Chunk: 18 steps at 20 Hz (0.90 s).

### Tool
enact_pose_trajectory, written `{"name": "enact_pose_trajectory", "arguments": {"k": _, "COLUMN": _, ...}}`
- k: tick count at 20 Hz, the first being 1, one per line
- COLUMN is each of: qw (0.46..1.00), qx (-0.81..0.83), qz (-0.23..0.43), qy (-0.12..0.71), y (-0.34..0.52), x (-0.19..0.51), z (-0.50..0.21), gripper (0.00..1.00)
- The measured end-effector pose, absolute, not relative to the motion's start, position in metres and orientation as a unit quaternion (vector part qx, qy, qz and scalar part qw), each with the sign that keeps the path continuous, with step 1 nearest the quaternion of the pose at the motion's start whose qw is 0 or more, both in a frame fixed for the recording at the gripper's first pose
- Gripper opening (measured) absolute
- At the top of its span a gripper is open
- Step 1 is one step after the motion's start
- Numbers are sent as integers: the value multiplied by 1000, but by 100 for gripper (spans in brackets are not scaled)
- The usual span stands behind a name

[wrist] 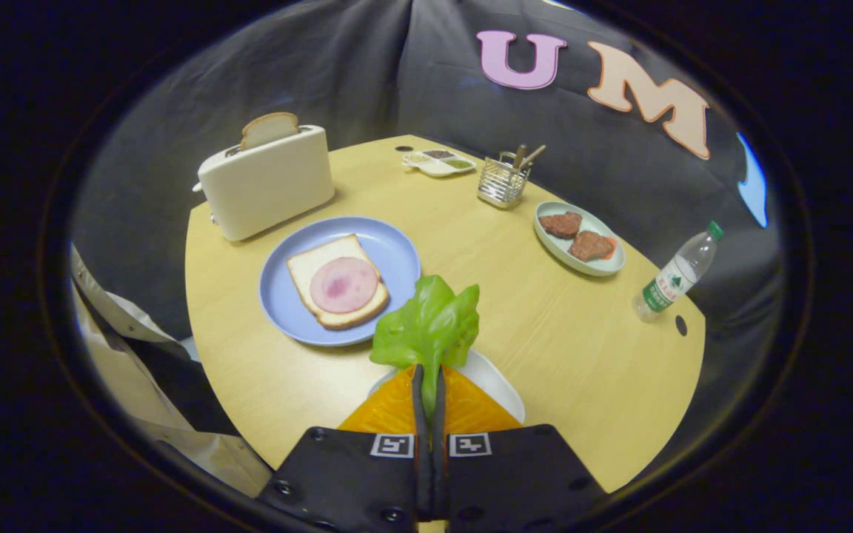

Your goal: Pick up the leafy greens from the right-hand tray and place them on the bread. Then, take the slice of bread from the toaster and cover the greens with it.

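Gripper view looks across the round counter [545, 326]: toaster [267, 185] far left with a bread slice [269, 129] standing in its slot, blue plate [389, 252] holding bread [323, 270] topped with ham [343, 284], and nearest, the leafy greens [430, 326] clamped between the jaws of the gripper [429, 377], above a white tray [497, 381].

Quick headcount: one toaster [267, 185] with one bread slice [269, 129] poking out of it, and one blue plate [389, 252] carrying one more slice of bread [319, 277] topped with one round of ham [343, 284]. One bunch of leafy greens [430, 326], pinched between the two fingers of the one gripper [429, 385]. Far right: one green plate [604, 266] with two meat patties [561, 223], one water bottle [678, 274], one wire utensil holder [502, 183], one divided condiment tray [437, 163].
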<state>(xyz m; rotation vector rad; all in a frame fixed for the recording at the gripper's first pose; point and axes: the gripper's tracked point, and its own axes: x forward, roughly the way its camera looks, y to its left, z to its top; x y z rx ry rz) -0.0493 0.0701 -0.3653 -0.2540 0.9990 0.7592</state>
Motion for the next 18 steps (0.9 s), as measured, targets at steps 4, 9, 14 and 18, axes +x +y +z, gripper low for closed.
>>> {"name": "enact_pose_trajectory", "arguments": {"k": 4, "qw": 803, "qx": -123, "qz": 362, "qy": 457, "y": 98, "x": -46, "z": -355, "gripper": 4}}
{"name": "enact_pose_trajectory", "arguments": {"k": 9, "qw": 798, "qx": -127, "qz": 380, "qy": 450, "y": 137, "x": -43, "z": -348, "gripper": 4}}
{"name": "enact_pose_trajectory", "arguments": {"k": 14, "qw": 791, "qx": -128, "qz": 401, "qy": 444, "y": 174, "x": -38, "z": -347, "gripper": 4}}
{"name": "enact_pose_trajectory", "arguments": {"k": 18, "qw": 784, "qx": -130, "qz": 417, "qy": 442, "y": 202, "x": -38, "z": -349, "gripper": 4}}
